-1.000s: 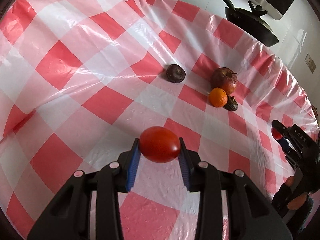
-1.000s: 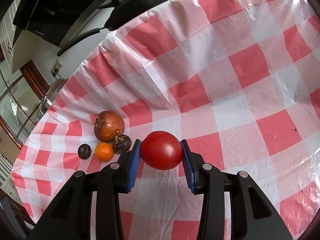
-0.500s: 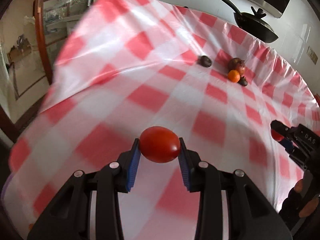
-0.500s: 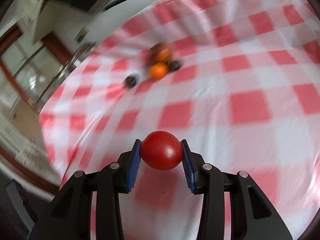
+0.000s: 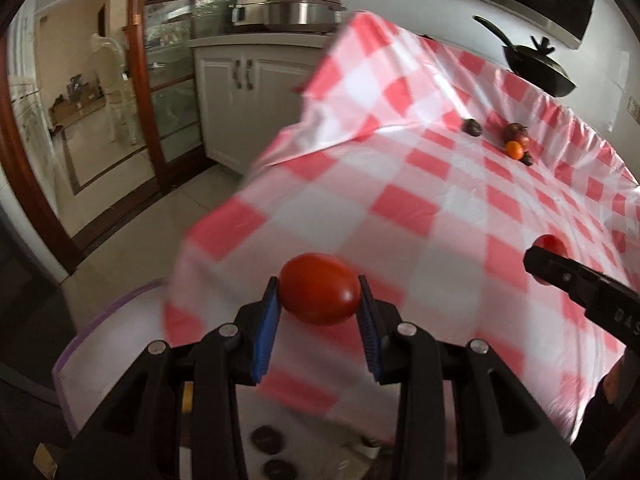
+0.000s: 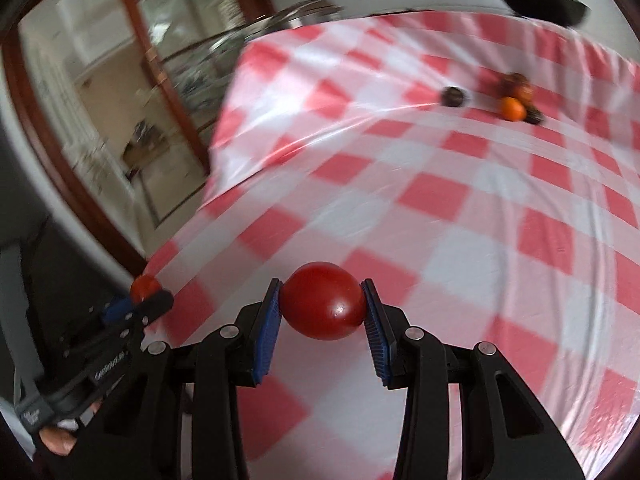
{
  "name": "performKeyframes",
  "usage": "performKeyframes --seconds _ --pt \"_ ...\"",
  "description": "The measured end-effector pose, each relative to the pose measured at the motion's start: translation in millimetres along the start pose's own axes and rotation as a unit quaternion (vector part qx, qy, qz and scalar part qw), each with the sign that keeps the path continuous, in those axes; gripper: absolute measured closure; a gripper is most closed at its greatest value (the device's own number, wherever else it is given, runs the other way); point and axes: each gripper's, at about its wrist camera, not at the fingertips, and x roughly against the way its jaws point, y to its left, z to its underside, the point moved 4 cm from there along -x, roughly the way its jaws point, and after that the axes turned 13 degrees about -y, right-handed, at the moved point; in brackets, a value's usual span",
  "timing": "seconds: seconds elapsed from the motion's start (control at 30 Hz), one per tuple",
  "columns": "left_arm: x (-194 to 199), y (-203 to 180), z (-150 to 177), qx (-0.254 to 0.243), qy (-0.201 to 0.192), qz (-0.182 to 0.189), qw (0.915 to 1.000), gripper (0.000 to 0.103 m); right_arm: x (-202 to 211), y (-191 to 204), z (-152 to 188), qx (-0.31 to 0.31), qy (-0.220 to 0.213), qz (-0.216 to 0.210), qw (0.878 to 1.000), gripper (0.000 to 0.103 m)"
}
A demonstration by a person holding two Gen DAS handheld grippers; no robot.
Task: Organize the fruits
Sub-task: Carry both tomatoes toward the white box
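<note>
My left gripper point(image 5: 319, 312) is shut on a red tomato point(image 5: 319, 294), held above the near left corner of the checked table point(image 5: 440, 184). My right gripper point(image 6: 322, 312) is shut on a second red tomato point(image 6: 322, 306), held above the near table edge. Each gripper shows in the other's view: the right one point(image 5: 556, 264) with its tomato point(image 5: 551, 243), the left one point(image 6: 140, 304) with its tomato point(image 6: 145, 286). Far across the cloth lie a dark round fruit point(image 5: 472, 127), a red apple point(image 5: 516, 132), an orange point(image 5: 514, 149) and a small dark fruit point(image 5: 528, 158). The orange point(image 6: 513, 109) and the lone dark fruit point(image 6: 453, 96) also show in the right wrist view.
A black frying pan point(image 5: 536, 66) sits beyond the far table edge. White cabinets point(image 5: 244, 80) with steel pots point(image 5: 300, 10) stand at left, beside a glass door point(image 5: 168, 68). A white surface with a purple edge point(image 5: 116, 340) lies below the table's near corner.
Both grippers pulled back and up from the fruit group, each still holding its tomato. The fruits now look far away, and the table corner, floor and cabinets came into view.
</note>
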Motion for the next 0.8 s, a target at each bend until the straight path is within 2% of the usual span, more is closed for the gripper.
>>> performKeyframes --seconds 0.2,0.37,0.5,0.6,0.8 --pt "22 62 24 0.023 -0.003 -0.048 0.9986 0.066 -2 63 21 0.063 0.017 -0.056 0.996 0.063" --pt "28 105 46 0.036 0.007 -0.086 0.9956 0.066 -4 120 49 0.123 0.040 -0.114 0.985 0.063" --pt "22 130 64 0.046 0.023 -0.109 0.9927 0.066 -5 162 80 0.178 0.066 -0.169 0.967 0.063" --pt "10 143 82 0.035 0.048 -0.126 0.9903 0.066 -13 186 110 0.221 0.101 -0.191 0.951 0.063" --pt "-27 166 126 0.017 0.136 -0.135 0.9814 0.066 -44 213 175 0.281 0.190 -0.204 0.918 0.063"
